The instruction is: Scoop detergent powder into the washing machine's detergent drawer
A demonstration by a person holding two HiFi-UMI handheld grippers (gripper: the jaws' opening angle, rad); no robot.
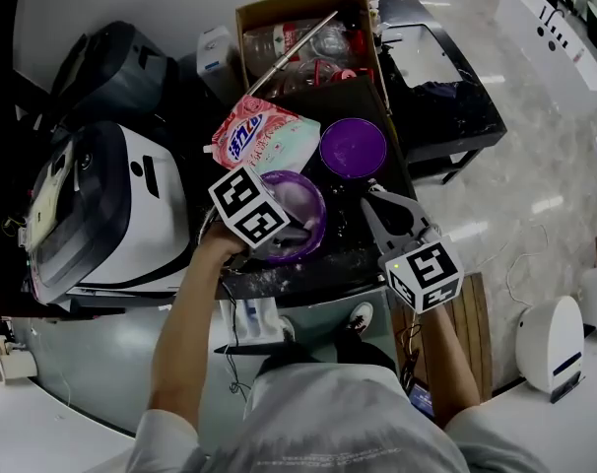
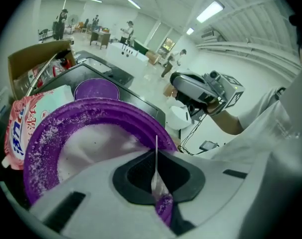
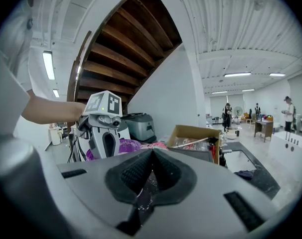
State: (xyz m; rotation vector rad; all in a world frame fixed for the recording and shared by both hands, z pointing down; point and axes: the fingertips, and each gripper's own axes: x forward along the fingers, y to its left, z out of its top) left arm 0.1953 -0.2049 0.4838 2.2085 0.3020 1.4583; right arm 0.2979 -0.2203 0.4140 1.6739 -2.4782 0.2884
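A purple bowl (image 1: 303, 197) of white detergent powder (image 2: 91, 146) stands on the black table (image 1: 446, 116). My left gripper (image 1: 297, 233) is shut on the bowl's near rim (image 2: 163, 208). A pink and green detergent bag (image 1: 264, 134) lies just behind the bowl, next to a purple lid (image 1: 353, 148). To the right of the bowl my right gripper (image 1: 370, 187) is held above the table, apart from the bowl. It is shut on a sliver of a dark purple scoop (image 3: 143, 193) dusted with powder; the rest of the scoop is hidden.
A white and black machine (image 1: 111, 205) stands left of the table. An open cardboard box (image 1: 308, 28) with bottles and a metal rod stands behind the bag. A wooden slatted piece (image 1: 471, 333) and a white appliance (image 1: 553, 343) stand on the floor at right. People stand far off.
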